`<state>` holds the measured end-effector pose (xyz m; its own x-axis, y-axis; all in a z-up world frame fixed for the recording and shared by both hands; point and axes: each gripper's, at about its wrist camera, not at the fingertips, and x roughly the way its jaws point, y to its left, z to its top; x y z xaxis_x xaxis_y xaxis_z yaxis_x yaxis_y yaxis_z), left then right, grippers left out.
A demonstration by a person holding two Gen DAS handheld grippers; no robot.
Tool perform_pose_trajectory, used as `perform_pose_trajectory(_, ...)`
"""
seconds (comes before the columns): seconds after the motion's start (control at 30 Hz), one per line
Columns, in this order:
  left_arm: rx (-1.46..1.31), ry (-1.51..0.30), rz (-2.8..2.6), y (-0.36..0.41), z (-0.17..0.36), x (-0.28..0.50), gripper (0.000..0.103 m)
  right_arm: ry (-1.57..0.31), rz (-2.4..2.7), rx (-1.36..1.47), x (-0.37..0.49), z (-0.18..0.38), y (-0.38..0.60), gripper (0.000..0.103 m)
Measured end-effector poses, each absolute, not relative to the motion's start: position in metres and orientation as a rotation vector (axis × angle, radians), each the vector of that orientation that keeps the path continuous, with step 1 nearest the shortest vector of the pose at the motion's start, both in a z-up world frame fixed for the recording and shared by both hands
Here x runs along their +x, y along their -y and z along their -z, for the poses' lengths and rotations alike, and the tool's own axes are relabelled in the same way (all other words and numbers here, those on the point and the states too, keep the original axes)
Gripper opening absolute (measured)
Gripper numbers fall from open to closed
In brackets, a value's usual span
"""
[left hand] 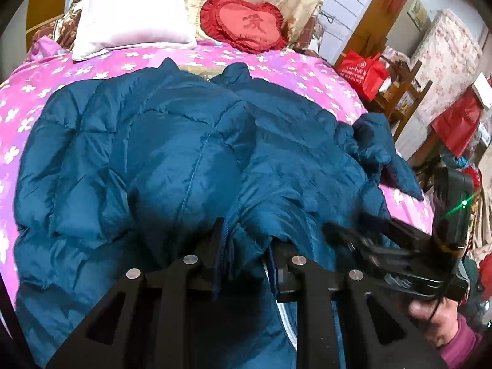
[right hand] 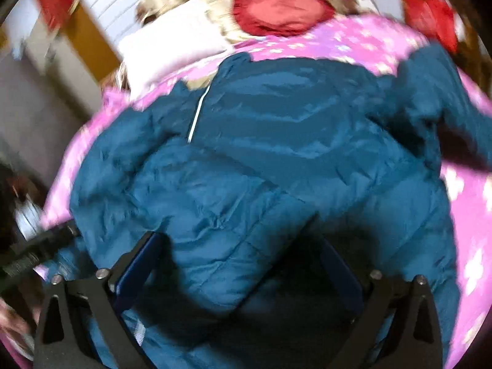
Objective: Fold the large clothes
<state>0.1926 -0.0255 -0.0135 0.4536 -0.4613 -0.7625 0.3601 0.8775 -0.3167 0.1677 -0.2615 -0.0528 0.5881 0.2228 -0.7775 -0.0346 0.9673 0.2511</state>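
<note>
Right claw (right hand: 236, 255) spread over teal jacket (right hand: 276, 141); pink bedspread (right hand: 353, 40) beneath.

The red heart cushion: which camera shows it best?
The left wrist view: the heart cushion is sharp there, frill and stitched character plain, leaning by the white pillow. The right wrist view shows only a blurred red patch.

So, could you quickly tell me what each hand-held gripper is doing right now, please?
Left hand-held gripper: closed on the hem of the teal jacket.
Right hand-held gripper: open, fingers straddling a jacket fold.
</note>
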Motion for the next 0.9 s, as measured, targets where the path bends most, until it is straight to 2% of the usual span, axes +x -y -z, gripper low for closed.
perform_pose_trajectory(0.07, -0.095, -0.966, 0.513, 0.018, 0.008, 0.185, 0.005, -0.916, -0.187, 0.162, 0.167, 0.054, 0.255, 0.038)
perform_pose_trajectory(0.17, -0.089, -0.943, 0.513, -0.003, -0.002, 0.175, 0.013, -0.893, -0.218, 0.133, 0.167, 0.049, 0.257, 0.021)
perform_pose_trajectory(0.33, -0.105, -0.876, 0.323, -0.050, -0.011, 0.186, 0.016, -0.792, -0.118, 0.053, 0.177, 0.016, 0.273, 0.017)
perform_pose_trajectory(0.53, -0.207, -0.853, 0.067, -0.087, 0.011, 0.222, 0.016, -0.695, 0.023, -0.053, 0.210, -0.015, 0.295, 0.017)
perform_pose_trajectory(0.67, -0.249, -0.914, -0.010, -0.099, 0.038, 0.242, 0.016, -0.703, 0.084, -0.067, 0.239, -0.007, 0.310, 0.016)
perform_pose_trajectory(0.9, -0.162, -0.883, -0.043, -0.090, 0.049, 0.244, 0.016, -0.773, 0.082, 0.015, 0.273, 0.034, 0.320, 0.016)
